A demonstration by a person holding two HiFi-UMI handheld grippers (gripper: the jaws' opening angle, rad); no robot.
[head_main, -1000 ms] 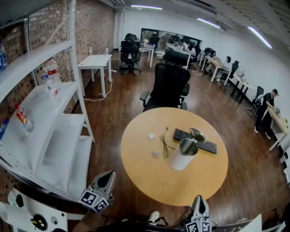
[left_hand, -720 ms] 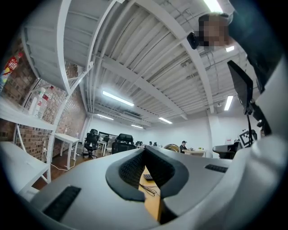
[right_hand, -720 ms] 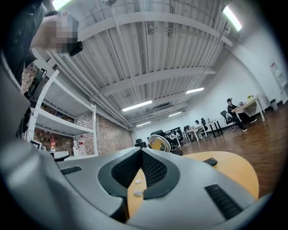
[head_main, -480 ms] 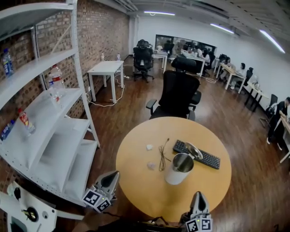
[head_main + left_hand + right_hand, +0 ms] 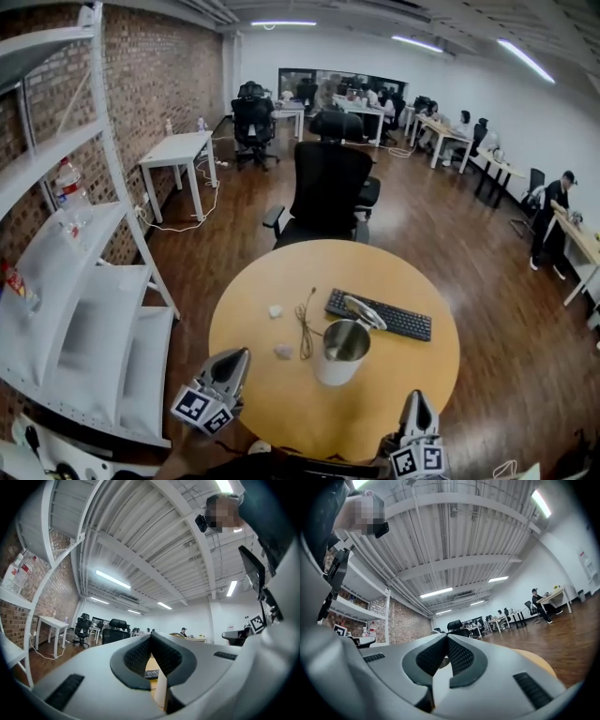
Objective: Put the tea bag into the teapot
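My left gripper point(image 5: 232, 364) is held to the near left of the teapot point(image 5: 340, 354), well apart from it; its jaws are pressed together at the tips, with nothing between them. My right gripper point(image 5: 416, 405) is held to the near right of the teapot, also apart from it; its jaws are likewise closed and empty. The teapot stands upright on the round table point(image 5: 412, 375); its lid point(image 5: 362, 312) is tipped open behind it. A small pale piece that looks like the tea bag point(image 5: 284, 352) lies on the table left of the teapot, not touching it; a second white piece point(image 5: 276, 311) lies farther left and back. A cord point(image 5: 305, 326) runs between these pieces and the teapot; a keyboard point(image 5: 403, 323) lies just behind the teapot.
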